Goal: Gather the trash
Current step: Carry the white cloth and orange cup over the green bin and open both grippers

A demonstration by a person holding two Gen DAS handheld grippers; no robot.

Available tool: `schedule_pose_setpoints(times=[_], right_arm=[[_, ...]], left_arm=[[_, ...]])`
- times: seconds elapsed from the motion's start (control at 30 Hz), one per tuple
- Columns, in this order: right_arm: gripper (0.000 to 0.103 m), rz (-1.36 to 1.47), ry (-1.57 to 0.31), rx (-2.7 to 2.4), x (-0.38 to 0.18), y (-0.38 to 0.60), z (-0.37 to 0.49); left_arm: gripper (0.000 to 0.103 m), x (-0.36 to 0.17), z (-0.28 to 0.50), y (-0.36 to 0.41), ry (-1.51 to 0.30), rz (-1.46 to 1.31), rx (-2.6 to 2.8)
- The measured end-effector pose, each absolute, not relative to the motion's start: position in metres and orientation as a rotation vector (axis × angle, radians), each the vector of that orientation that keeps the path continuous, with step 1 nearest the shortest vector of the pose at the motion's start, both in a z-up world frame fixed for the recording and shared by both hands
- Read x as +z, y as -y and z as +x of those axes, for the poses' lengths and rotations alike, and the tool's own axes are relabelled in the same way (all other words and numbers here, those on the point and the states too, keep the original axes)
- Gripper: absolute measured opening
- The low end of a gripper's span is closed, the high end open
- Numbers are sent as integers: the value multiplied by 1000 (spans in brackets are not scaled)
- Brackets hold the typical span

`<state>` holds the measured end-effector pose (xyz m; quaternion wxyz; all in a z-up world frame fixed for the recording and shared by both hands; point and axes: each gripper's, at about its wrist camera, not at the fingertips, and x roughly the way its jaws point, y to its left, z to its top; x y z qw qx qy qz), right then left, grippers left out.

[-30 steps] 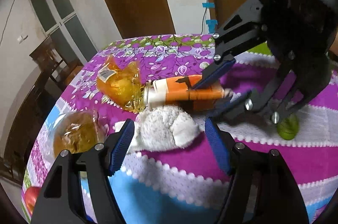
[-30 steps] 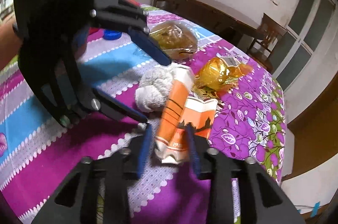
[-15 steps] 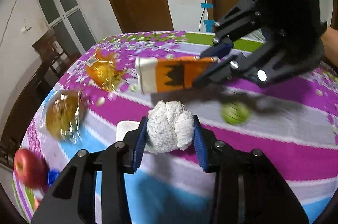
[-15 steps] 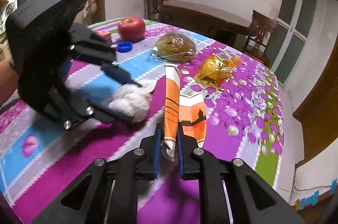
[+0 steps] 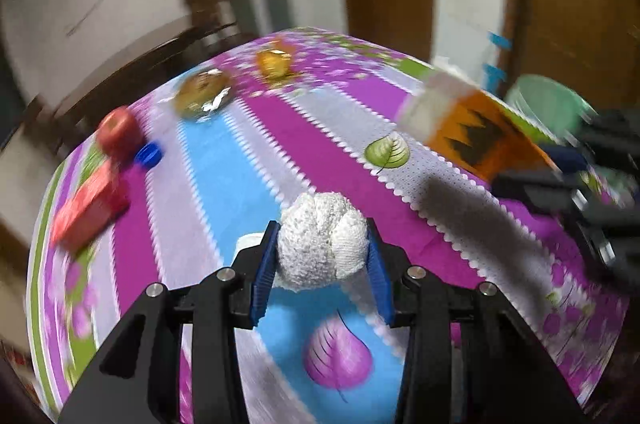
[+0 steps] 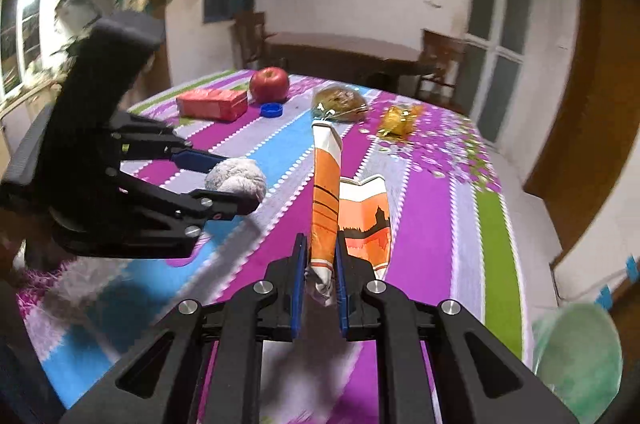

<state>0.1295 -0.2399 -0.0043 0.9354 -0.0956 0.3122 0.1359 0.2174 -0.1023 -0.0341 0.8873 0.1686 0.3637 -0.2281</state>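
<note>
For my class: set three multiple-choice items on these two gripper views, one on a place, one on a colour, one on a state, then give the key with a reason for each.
1. Where is the blue bottle cap?
A. beside the apple
B. inside the green bin
C. on the red box

2. What colour is the flattened carton?
A. blue and white
B. orange and white
C. all green

3. What is the left gripper doing?
A. hanging open
B. clamping the apple
C. shut on the white paper wad

Key: 1 A, the cap lies next to the apple; 2 B, orange print on white; 3 C, both fingers press the wad.
</note>
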Motion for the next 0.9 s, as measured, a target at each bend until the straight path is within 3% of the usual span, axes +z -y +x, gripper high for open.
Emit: schedule_pose_setpoints(times=[0.63, 0.9], right_arm=[[14, -94, -544, 98, 1, 244, 42], [14, -65, -493, -19, 26, 295, 24]], left_arm=[[40, -19, 138, 127, -606, 280, -264], [40, 1, 131, 179, -532, 332, -348]])
